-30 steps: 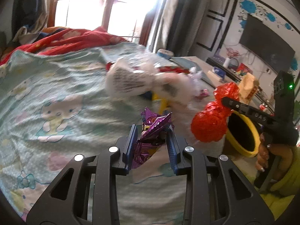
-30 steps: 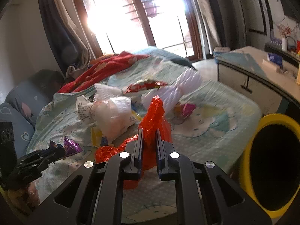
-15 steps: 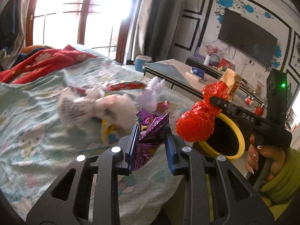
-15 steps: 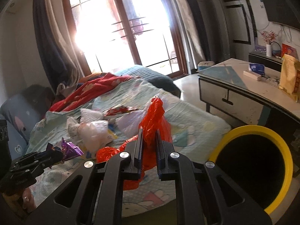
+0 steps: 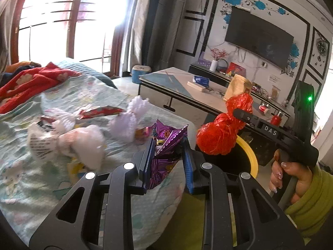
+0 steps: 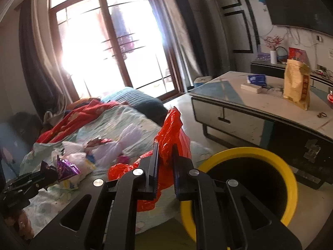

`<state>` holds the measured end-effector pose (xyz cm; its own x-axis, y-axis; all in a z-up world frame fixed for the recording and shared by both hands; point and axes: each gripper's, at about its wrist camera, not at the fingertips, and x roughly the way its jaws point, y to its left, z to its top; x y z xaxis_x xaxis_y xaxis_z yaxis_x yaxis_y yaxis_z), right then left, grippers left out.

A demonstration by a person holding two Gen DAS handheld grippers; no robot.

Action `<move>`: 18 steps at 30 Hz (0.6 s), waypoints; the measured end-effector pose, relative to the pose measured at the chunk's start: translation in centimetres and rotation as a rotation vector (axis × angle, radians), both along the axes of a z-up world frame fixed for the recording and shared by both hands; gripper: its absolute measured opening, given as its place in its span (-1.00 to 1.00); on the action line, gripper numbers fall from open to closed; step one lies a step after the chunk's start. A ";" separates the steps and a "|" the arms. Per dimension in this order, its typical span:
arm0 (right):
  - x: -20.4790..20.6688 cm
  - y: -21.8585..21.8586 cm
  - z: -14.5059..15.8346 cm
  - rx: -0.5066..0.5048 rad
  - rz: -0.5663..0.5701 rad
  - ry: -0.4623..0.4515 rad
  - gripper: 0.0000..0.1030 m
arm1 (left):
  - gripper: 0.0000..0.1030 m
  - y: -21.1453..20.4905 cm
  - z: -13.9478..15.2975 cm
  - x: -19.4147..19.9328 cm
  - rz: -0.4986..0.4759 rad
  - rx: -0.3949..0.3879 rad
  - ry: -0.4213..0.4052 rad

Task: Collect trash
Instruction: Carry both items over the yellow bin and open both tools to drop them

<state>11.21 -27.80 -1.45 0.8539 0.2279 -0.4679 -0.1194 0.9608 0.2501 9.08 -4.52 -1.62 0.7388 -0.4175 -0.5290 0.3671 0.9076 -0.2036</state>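
Left gripper clenches crinkly purple foil wrapper; right gripper clenches thin red plastic bag. Both light, limp, slippery: you pinch bunched folds.

A lived-in room of a home is shown, part bedroom and part sitting room. A bed spread with a pale green cartoon-print quilt and a crumpled red patterned blanket is seen below a tall brown-framed window hung with curtains. A dark flat television is mounted on a white wall painted with blue flowers, and a low grey-topped coffee table is placed before it
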 end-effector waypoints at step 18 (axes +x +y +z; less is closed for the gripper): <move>-0.1 -8.4 -0.4 -0.064 -0.209 -0.007 -0.78 | -0.62 -7.2 -0.7 2.2 -0.121 -0.003 0.008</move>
<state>11.10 -36.23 -1.84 0.8826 0.0154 -0.4698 0.0827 0.9788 0.1874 11.24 -11.72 -2.32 0.6787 -0.5047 -0.5335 0.4719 0.8563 -0.2098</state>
